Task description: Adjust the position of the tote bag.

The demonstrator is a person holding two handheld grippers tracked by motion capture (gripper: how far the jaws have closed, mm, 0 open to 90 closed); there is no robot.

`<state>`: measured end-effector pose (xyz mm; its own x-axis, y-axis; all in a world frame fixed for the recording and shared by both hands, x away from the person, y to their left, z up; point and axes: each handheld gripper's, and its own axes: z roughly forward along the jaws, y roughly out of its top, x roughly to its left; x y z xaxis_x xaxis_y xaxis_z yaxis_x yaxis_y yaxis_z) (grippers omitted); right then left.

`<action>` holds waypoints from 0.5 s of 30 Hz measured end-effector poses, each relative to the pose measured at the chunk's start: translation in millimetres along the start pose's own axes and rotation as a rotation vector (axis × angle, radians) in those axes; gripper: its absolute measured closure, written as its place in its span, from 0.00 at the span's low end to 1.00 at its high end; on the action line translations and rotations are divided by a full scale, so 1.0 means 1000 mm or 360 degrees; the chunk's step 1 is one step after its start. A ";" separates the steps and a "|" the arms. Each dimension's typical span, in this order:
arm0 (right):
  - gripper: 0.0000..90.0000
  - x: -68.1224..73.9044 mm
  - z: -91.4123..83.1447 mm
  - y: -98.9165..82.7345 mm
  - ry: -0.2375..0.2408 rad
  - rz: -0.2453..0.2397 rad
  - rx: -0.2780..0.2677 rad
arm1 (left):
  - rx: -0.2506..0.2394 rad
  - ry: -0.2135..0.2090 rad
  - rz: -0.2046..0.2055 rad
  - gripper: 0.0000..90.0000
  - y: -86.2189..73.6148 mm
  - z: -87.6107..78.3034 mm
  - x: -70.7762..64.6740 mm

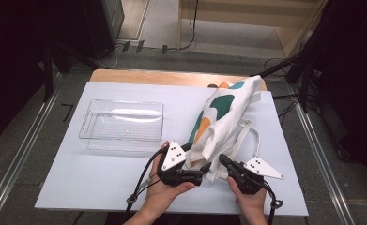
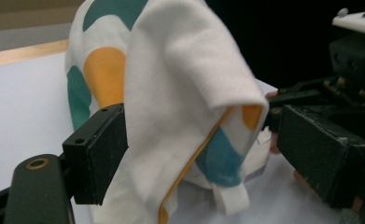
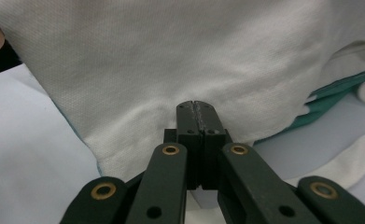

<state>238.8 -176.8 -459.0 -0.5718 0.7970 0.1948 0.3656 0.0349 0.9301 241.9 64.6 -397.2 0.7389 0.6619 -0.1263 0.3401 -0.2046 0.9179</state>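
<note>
Cloth bag lies on table right of clear tray, near end lifted. Right gripper pinches its edge, jaws closed, likely holding mouth up. Left gripper wide, straddling fabric, ready to grasp.

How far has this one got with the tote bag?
Done: the right gripper has its jaws shut on the bag's white cloth, and the near end is raised off the table. In hand: the left gripper has its jaws open around a fold. Left: probably closing that grip; the clear tray holds nothing.
</note>
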 end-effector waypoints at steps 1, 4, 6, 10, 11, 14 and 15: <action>1.00 0.000 0.002 -0.001 0.0005 0.0006 0.0013 | 0.0000 -0.0007 -0.0003 0.30 0.001 0.003 -0.001; 1.00 -0.003 0.004 -0.002 0.0021 -0.0001 0.0035 | 0.0043 -0.0003 -0.0017 0.51 0.004 0.012 -0.002; 1.00 -0.004 0.003 -0.003 0.0018 0.0002 0.0036 | 0.0042 -0.0025 -0.0020 0.59 0.004 0.012 -0.001; 0.99 -0.010 -0.001 -0.003 0.0009 0.0027 0.0028 | 0.0061 -0.0075 -0.0003 0.85 0.003 0.010 0.005; 0.98 -0.012 -0.003 -0.004 -0.0003 0.0023 0.0026 | 0.0061 -0.0089 -0.0020 0.88 0.002 0.008 0.008; 0.97 -0.018 -0.008 -0.004 -0.0045 0.0044 0.0015 | 0.0062 -0.0069 -0.0046 0.96 0.001 0.002 0.016; 0.96 -0.020 -0.009 -0.004 -0.0063 0.0056 0.0012 | 0.0057 -0.0068 -0.0051 0.97 0.001 0.000 0.018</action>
<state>242.2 -198.8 -463.6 -0.5289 0.8211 0.2147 0.3905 0.0109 0.9205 255.3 76.8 -398.7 0.7514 0.6370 -0.1719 0.3838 -0.2100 0.8992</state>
